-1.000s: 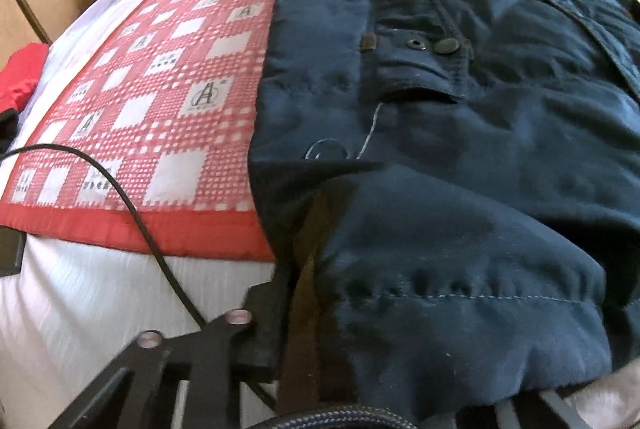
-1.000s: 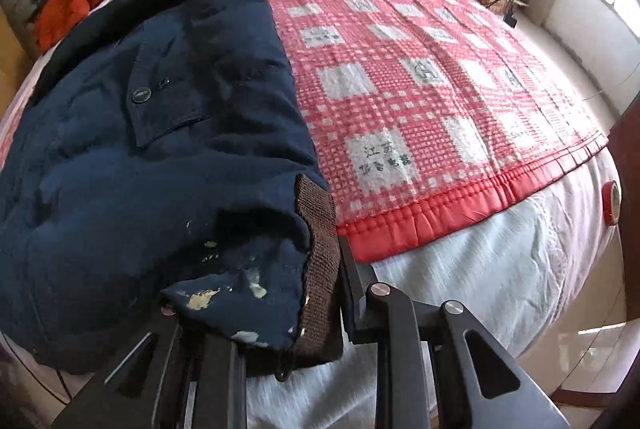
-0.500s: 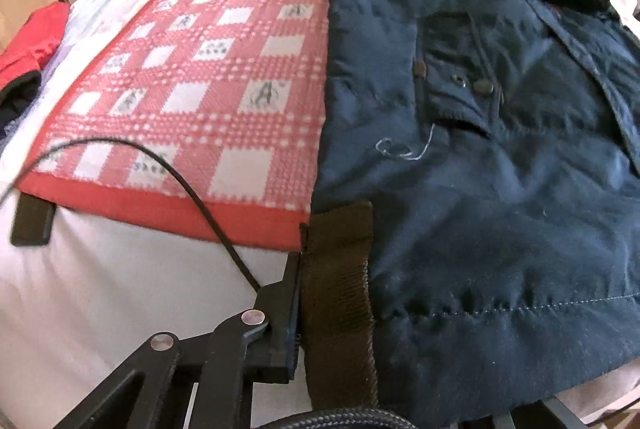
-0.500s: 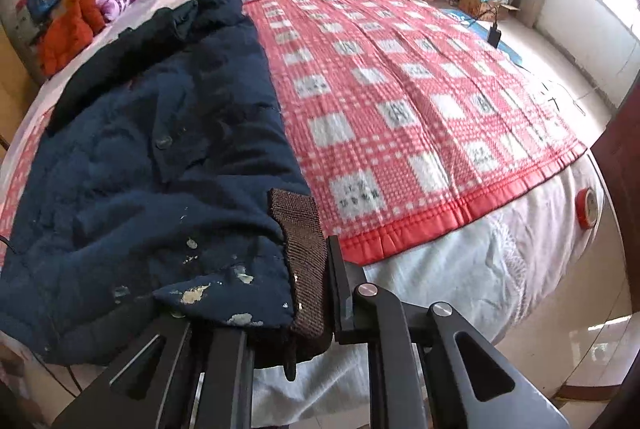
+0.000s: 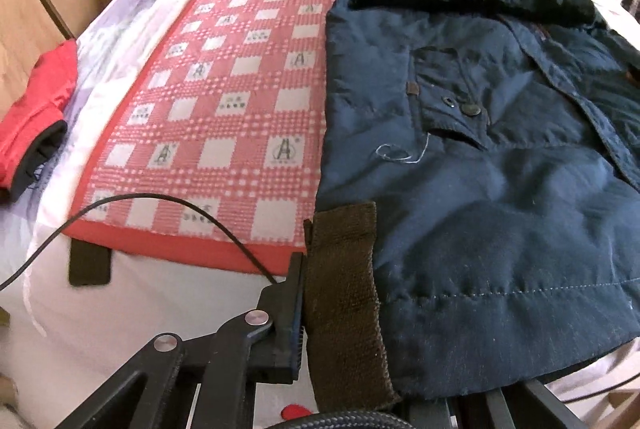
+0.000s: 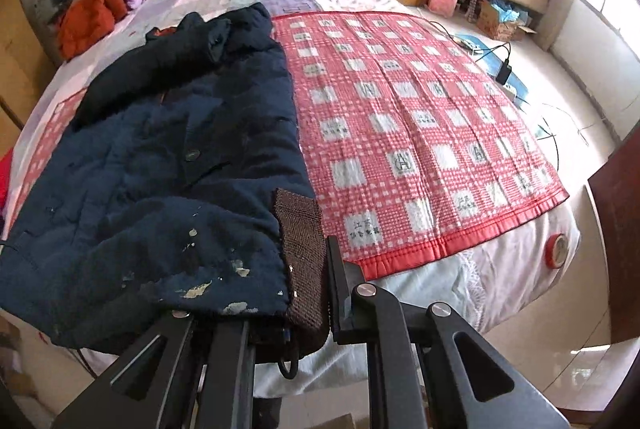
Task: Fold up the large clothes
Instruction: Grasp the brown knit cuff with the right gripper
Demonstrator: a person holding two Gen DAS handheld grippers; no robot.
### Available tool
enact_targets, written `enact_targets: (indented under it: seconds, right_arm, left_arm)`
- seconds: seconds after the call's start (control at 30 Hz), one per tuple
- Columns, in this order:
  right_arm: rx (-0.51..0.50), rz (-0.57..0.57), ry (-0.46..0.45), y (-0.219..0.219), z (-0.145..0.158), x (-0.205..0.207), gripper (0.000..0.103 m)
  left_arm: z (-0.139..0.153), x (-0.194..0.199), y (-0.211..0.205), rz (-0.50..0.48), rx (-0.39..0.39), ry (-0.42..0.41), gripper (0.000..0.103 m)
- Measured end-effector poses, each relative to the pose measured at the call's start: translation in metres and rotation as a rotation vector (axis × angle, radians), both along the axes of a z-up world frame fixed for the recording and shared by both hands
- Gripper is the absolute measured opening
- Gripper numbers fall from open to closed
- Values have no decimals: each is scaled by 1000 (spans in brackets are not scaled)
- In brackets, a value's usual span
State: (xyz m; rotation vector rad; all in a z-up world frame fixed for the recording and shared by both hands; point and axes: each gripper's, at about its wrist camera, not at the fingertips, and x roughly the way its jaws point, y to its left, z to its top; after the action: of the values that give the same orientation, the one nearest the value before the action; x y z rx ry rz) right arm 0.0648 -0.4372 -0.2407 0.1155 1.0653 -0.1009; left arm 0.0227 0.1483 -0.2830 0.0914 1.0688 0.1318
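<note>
Both tools higher than before, left tool (image 5: 316, 313) and right tool (image 6: 308, 293) clamping jacket (image 5: 480, 149) hem

Navy coat (image 5: 480, 189), red-checked blanket (image 6: 420, 133)

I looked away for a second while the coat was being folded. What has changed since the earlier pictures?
Both grippers rose, lifting the navy coat by its brown knit cuffs. The right gripper has just closed its jaws on its cuff; the left gripper kept its grip on the other cuff. The coat's body stayed on the red checked blanket.
</note>
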Motion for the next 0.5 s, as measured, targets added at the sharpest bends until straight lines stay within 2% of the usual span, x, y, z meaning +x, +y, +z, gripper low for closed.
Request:
enact_targets:
  seconds: [0.37, 0.5]
  right_arm:
    - [-29, 50, 103, 9, 55, -22, 14]
    - [-33, 65, 138, 14, 73, -32, 14]
  left_arm:
    - [39, -11, 6, 1, -23, 83, 14]
    - [52, -13, 4, -17, -6, 115, 14]
